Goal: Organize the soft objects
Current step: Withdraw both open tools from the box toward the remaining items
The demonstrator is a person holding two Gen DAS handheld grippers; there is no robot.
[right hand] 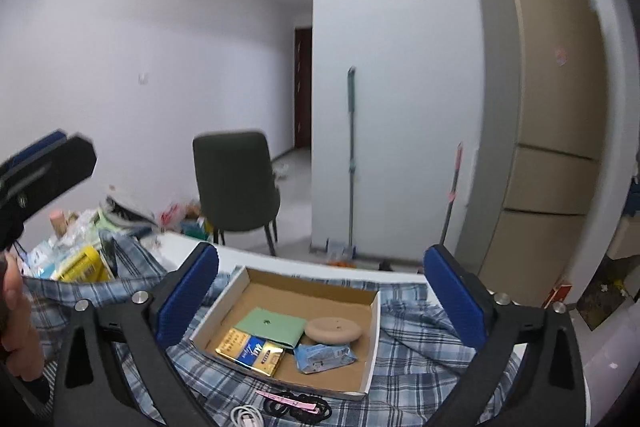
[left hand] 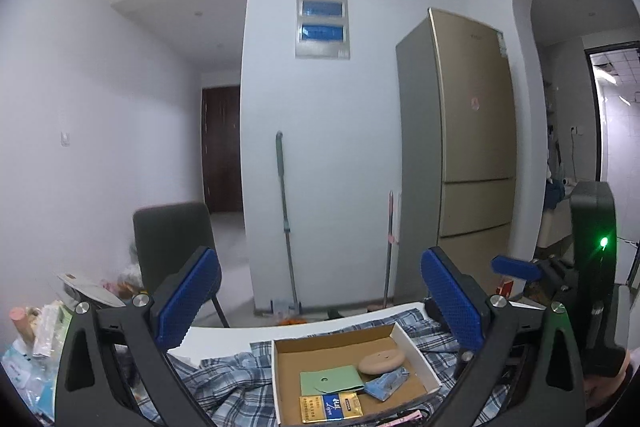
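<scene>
Right wrist view puts the shallow white-and-brown cardboard box point(right hand: 372, 311) at lower centre, resting on the crumpled blue plaid cloth point(right hand: 420, 367) that covers the white table point(right hand: 248, 259). Inside it I count four things: one flat green felt pouch point(right hand: 272, 327), one tan oval cushion-like pad point(right hand: 333, 330), one crinkly light-blue tissue packet point(right hand: 325, 355) and one gold-and-blue foil packet point(right hand: 252, 349). All four look light and yielding; I judge the pad would squash under a pinch, so I would take it across its short width, and the packets by an edge, since foil may slip. The cloth is limp and would drape, so a bunched fold is my best hold.

My right gripper point(right hand: 320, 301) has its blue pads spread wide with nothing between them, above the box. My left gripper point(left hand: 318, 301), in the left wrist view, is likewise spread and holding nothing. Below the box, at the frame's bottom, lie one white cable point(right hand: 246, 417) and black hair ties point(right hand: 298, 407), whose number I cannot tell. Clutter sits at left; one dark chair point(right hand: 236, 183) stands behind.
</scene>
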